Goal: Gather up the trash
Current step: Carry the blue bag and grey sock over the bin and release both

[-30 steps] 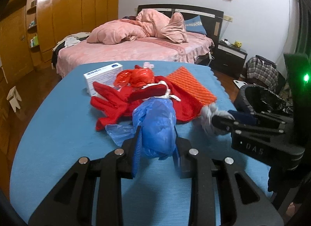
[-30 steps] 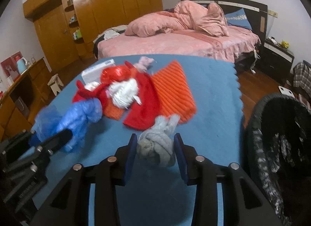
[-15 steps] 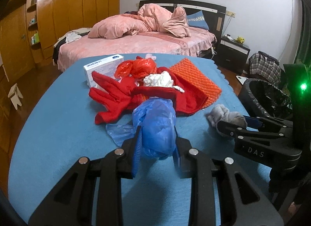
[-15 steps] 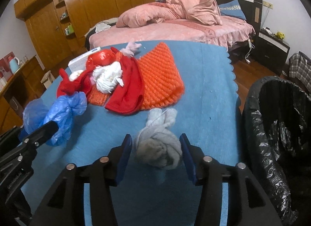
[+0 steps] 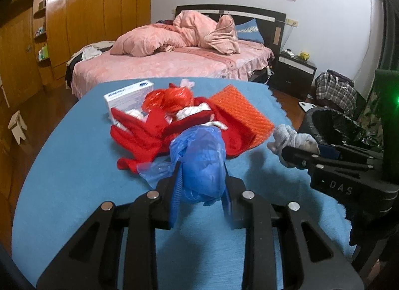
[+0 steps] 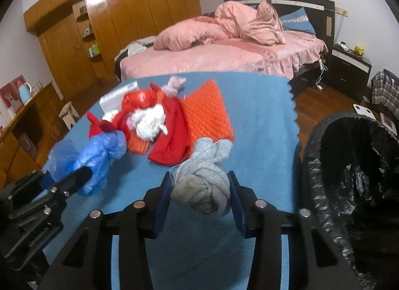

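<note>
Table: blue cloth spread under both my tongs.
Bin: black-lined, just to the right of my right tongs, past the table edge.
Pile: red cloth, orange mat and white box, ahead of both tongs (all heaped together).
Left tongs: squeezed onto a blue bag.
Right tongs: clamped around a grey rag, which bulges between the pads.

A home bedroom: pink-quilted bed, wooden wardrobe, nightstand.
</note>
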`<action>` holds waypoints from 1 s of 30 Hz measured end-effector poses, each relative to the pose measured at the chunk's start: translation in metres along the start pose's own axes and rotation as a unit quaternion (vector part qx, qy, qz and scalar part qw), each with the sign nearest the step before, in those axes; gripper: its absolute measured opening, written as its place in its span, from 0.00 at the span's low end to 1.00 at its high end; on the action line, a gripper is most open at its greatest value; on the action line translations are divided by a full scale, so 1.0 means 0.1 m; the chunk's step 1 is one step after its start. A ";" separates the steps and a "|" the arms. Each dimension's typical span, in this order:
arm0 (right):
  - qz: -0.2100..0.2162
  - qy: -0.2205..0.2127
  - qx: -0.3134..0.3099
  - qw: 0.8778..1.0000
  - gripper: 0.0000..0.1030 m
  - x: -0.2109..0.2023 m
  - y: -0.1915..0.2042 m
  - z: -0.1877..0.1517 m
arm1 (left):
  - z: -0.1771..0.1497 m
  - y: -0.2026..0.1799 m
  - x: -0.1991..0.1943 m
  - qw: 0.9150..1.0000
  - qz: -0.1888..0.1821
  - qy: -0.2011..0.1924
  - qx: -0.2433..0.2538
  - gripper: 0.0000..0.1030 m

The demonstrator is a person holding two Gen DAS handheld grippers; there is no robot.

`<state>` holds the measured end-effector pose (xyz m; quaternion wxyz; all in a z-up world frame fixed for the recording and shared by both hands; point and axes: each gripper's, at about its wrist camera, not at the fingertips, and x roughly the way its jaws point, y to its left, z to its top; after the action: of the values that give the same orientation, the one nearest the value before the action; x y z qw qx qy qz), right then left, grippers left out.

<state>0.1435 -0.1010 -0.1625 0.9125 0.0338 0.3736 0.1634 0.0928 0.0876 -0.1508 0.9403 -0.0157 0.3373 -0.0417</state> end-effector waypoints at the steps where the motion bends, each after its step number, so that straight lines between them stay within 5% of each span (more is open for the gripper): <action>1: 0.000 -0.003 0.002 1.000 0.42 -0.03 -0.01 0.02 | 0.01 -0.03 -0.02 1.000 -0.003 -0.003 0.002 0.26; 13: -0.025 -0.060 0.040 0.997 0.42 -0.59 -0.42 0.13 | 0.24 -0.44 -0.16 0.998 -0.040 -0.032 0.025 0.26; 30: -0.119 -0.109 0.100 0.982 0.42 -1.17 -1.39 0.02 | 0.46 -1.46 -0.09 0.988 -0.122 -0.046 0.080 0.26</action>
<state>0.1045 -0.2695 -0.1080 0.9528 0.0974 0.2875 0.0109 0.1052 -0.0569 -0.1016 0.9410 0.0167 0.2844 -0.1826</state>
